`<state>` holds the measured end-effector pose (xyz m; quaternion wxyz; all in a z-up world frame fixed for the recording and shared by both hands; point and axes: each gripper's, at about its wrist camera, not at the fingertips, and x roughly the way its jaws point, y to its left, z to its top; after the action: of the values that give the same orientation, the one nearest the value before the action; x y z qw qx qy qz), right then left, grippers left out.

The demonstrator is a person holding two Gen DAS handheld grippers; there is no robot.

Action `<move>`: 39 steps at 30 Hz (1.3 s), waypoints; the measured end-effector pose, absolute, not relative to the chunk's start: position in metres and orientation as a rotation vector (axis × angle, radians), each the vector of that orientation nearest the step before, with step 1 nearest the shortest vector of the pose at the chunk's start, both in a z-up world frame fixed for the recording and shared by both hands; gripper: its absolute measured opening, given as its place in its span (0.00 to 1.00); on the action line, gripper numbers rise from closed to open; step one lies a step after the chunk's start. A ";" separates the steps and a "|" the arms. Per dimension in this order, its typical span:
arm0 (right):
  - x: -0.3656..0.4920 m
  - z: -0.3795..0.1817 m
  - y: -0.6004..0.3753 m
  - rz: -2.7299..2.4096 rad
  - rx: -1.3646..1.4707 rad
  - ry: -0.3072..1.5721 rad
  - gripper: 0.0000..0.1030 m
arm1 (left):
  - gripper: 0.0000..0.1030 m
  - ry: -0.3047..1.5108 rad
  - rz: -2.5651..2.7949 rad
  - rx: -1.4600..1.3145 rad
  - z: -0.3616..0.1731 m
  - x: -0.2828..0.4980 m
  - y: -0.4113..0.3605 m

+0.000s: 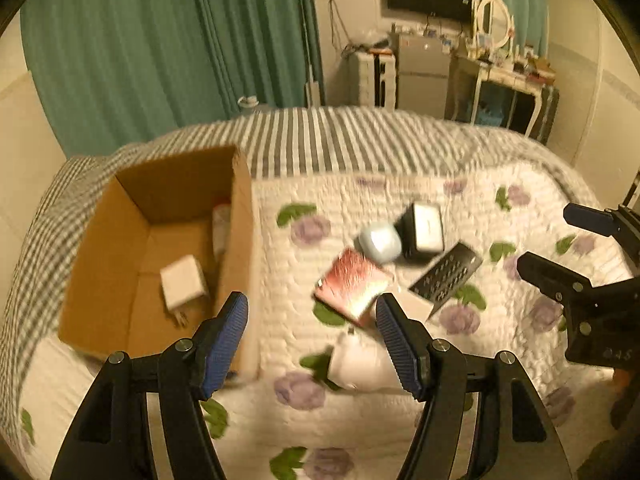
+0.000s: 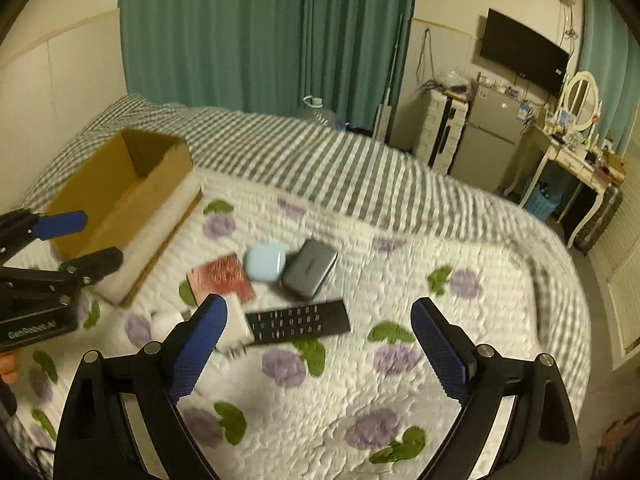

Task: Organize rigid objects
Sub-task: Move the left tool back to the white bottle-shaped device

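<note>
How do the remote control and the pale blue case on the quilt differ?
The remote control is black, long, flat and covered in small buttons; the pale blue case is rounded, plain and much shorter. The remote lies alone nearer the camera; the case sits between a red booklet and a grey box. Both rest on the quilt, outside the cardboard box.

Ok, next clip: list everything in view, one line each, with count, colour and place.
cardboard box: 1, brown, open, on the bed at left
charger plug: 1, white, inside the box
bottle-like item: 1, white, blurred, inside the box by its right wall
red booklet: 1, red, on the quilt
earbud case: 1, pale blue, beside the booklet
grey case: 1, grey, right of the earbud case
remote control: 1, black, nearest the right gripper
white items: about 2, blurred, near the booklet
floral quilt: 1, white and purple
left gripper: open, empty
right gripper: open, empty
</note>
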<state>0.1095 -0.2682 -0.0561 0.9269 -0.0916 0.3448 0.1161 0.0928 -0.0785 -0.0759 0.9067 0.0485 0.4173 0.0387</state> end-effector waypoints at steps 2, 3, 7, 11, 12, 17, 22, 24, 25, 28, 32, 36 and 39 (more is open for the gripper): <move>0.109 -0.070 -0.270 0.256 -0.180 0.730 0.91 | 0.67 0.886 0.086 0.103 -0.091 0.092 -0.082; 0.110 -0.077 -0.269 0.269 -0.186 0.746 0.91 | 0.67 0.905 0.095 0.098 -0.100 0.091 -0.083; 0.114 -0.091 -0.259 0.299 -0.225 0.790 0.91 | 0.67 0.990 0.116 0.037 -0.131 0.095 -0.082; 0.118 -0.101 -0.257 0.317 -0.232 0.828 0.91 | 0.68 1.027 0.167 -0.024 -0.152 0.098 -0.079; 0.119 -0.101 -0.258 0.315 -0.224 0.832 0.91 | 0.68 1.021 0.173 -0.052 -0.154 0.098 -0.078; 0.121 -0.100 -0.266 0.285 -0.191 0.835 0.91 | 0.70 1.047 0.165 -0.126 -0.166 0.100 -0.080; 0.122 -0.099 -0.265 0.270 -0.192 0.839 0.91 | 0.70 1.138 0.199 -0.168 -0.190 0.108 -0.076; 0.122 -0.100 -0.264 0.266 -0.196 0.841 0.91 | 0.71 1.170 0.199 -0.170 -0.200 0.108 -0.074; 0.122 -0.101 -0.264 0.264 -0.198 0.843 0.91 | 0.71 1.165 0.192 -0.147 -0.200 0.107 -0.077; 0.123 -0.103 -0.265 0.259 -0.200 0.849 0.91 | 0.71 1.178 0.175 -0.104 -0.198 0.102 -0.082; 0.124 -0.105 -0.266 0.250 -0.199 0.857 0.91 | 0.70 1.190 0.122 -0.092 -0.190 0.095 -0.084; 0.124 -0.105 -0.266 0.237 -0.201 0.856 0.91 | 0.67 1.183 0.062 -0.084 -0.182 0.089 -0.088; 0.123 -0.106 -0.266 0.226 -0.207 0.853 0.91 | 0.53 1.174 0.031 -0.082 -0.175 0.085 -0.087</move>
<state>0.1234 -0.2661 -0.1056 0.8990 -0.0999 0.4121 0.1094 0.0851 -0.0873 -0.1751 0.8318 -0.0387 0.5535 0.0147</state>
